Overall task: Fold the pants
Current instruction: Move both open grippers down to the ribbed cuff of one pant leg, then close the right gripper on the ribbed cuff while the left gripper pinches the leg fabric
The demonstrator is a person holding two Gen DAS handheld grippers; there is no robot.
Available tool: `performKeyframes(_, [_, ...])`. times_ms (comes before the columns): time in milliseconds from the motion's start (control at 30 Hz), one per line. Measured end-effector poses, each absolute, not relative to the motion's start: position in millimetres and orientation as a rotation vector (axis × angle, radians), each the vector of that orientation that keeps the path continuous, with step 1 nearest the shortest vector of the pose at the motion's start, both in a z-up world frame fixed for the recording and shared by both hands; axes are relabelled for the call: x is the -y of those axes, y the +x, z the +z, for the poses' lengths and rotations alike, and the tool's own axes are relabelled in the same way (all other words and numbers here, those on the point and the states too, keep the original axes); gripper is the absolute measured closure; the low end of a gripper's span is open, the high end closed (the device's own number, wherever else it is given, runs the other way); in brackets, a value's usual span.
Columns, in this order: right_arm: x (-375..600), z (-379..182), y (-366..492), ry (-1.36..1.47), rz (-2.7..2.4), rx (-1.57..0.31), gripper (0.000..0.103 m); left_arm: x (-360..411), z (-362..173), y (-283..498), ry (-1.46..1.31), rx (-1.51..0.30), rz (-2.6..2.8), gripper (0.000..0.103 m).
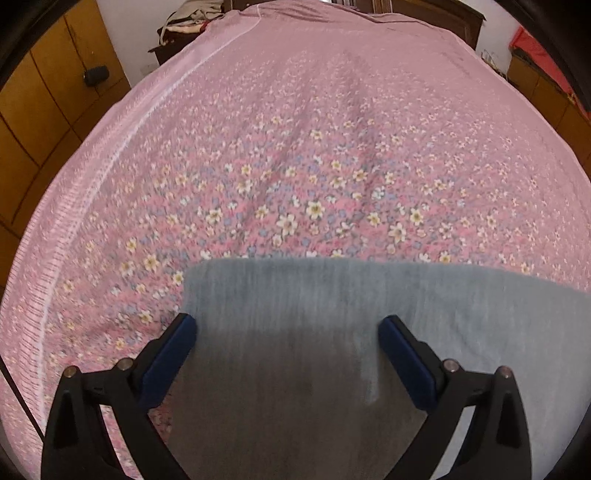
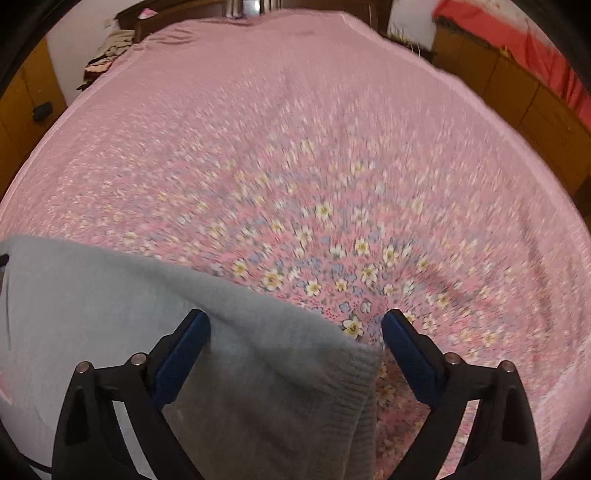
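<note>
Pink floral cloth covers the bed (image 1: 295, 110), which fills nearly all of both views; white, yellow and blue flowers crowd its middle, and a paler striped band runs along its left edge in the left wrist view. Brown wooden cabinets (image 1: 44, 122) stand beside the bed on the left, with a small dark object on one door. More cabinets (image 2: 517, 92) line the right side, topped by red fabric (image 2: 517, 33). A dark headboard (image 2: 184, 11) closes the far end, and a heap of clothes (image 1: 184, 22) sits at the far left corner.

The pants (image 1: 314, 314), grey-blue and soft, lie on the near part of the bed, below both cameras. Their far edge runs straight across the left wrist view. In the right wrist view a ribbed band (image 2: 332, 391) shows at their right end, where the fabric turns down over a corner.

The left gripper (image 1: 286, 325) points steeply down over the pants with its jaws spread wide. Its blue pads (image 1: 168, 362) stand apart over the fabric, and nothing is pinched between them.

The right gripper (image 2: 295, 321) also stands wide open. Its left pad is at the fabric's edge, whether touching I cannot tell. The right pad hangs over bare bedcover, and the ribbed corner lies between the two, not clamped.
</note>
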State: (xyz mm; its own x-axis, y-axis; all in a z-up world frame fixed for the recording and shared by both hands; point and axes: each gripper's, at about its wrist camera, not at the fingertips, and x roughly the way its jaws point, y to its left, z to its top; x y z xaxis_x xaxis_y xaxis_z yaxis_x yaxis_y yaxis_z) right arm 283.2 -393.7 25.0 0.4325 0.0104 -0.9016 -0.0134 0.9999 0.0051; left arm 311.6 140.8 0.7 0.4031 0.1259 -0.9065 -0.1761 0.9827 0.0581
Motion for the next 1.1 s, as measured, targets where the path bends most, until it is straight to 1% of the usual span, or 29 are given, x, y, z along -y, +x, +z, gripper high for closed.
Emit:
performKeyframes(133, [395, 12, 284, -0.019, 0.028, -1.126, 0.005, -144, -7, 307, -0.072, -1.131, 0.190, 0.002])
performKeyframes(200, [395, 5, 284, -0.020, 0.028, -1.131, 0.002, -146, -10, 303, -0.075, -1.120, 0.180, 0.007])
performKeyframes(233, [395, 3, 283, -0.015, 0.029, -1.140, 0.001, -145, -8, 301, -0.081, -1.109, 0.166, 0.014])
performKeyframes(267, [397, 0, 284, -0.006, 0.029, -1.163, 0.001, -143, -7, 297, -0.078, -1.097, 0.157, 0.024])
performKeyframes(300, [397, -2, 286, -0.003, 0.029, -1.183, 0.001, -141, -4, 294, -0.069, -1.083, 0.145, 0.029])
performKeyframes(333, [397, -2, 287, -0.002, 0.026, -1.195, 0.001, -136, -2, 292, -0.048, -1.075, 0.135, 0.037])
performKeyframes(367, [396, -1, 290, -0.004, 0.019, -1.204, 0.001, -132, -1, 290, -0.023, -1.070, 0.140, 0.043])
performKeyframes(400, [395, -1, 292, -0.012, 0.013, -1.208, 0.001, -130, -1, 289, -0.014, -1.072, 0.147, 0.045])
performKeyframes(500, [389, 3, 299, -0.034, 0.013, -1.200, 0.008, -128, -2, 294, -0.036, -1.095, 0.172, 0.045])
performKeyframes(567, [383, 6, 296, -0.041, 0.024, -1.181, 0.016, -129, -4, 295, -0.040, -1.098, 0.174, 0.045])
performKeyframes(600, [381, 7, 294, -0.046, 0.027, -1.172, 0.018, -128, -4, 295, -0.036, -1.096, 0.174, 0.045])
performKeyframes(667, [375, 10, 288, -0.057, 0.037, -1.158, 0.032, -129, -5, 294, -0.028, -1.089, 0.175, 0.045])
performKeyframes(700, [373, 12, 287, -0.064, 0.043, -1.144, 0.037, -134, -4, 298, -0.033, -1.089, 0.178, 0.045])
performKeyframes(733, [364, 22, 278, -0.072, 0.041, -1.135, 0.046, -134, -5, 298, -0.040, -1.088, 0.183, 0.045])
performKeyframes(767, [363, 24, 277, -0.078, 0.038, -1.124, 0.050, -136, -6, 298, -0.043, -1.086, 0.189, 0.044])
performKeyframes(833, [362, 27, 269, -0.076, 0.035, -1.112, 0.050, -136, -10, 297, -0.034, -1.082, 0.192, 0.042])
performKeyframes(900, [359, 25, 269, -0.070, 0.029, -1.118, 0.048, -137, -16, 300, -0.008, -1.075, 0.183, 0.041])
performKeyframes(933, [358, 25, 263, -0.070, 0.030, -1.122, 0.042, -138, -17, 300, -0.010, -1.071, 0.181, 0.039])
performKeyframes(967, [355, 21, 262, -0.068, 0.030, -1.133, 0.041, -141, -18, 300, -0.025, -1.064, 0.176, 0.038])
performKeyframes(1100, [348, 13, 257, -0.045, 0.031, -1.120, 0.039, -158, -23, 298, -0.092, -1.067, 0.141, 0.036])
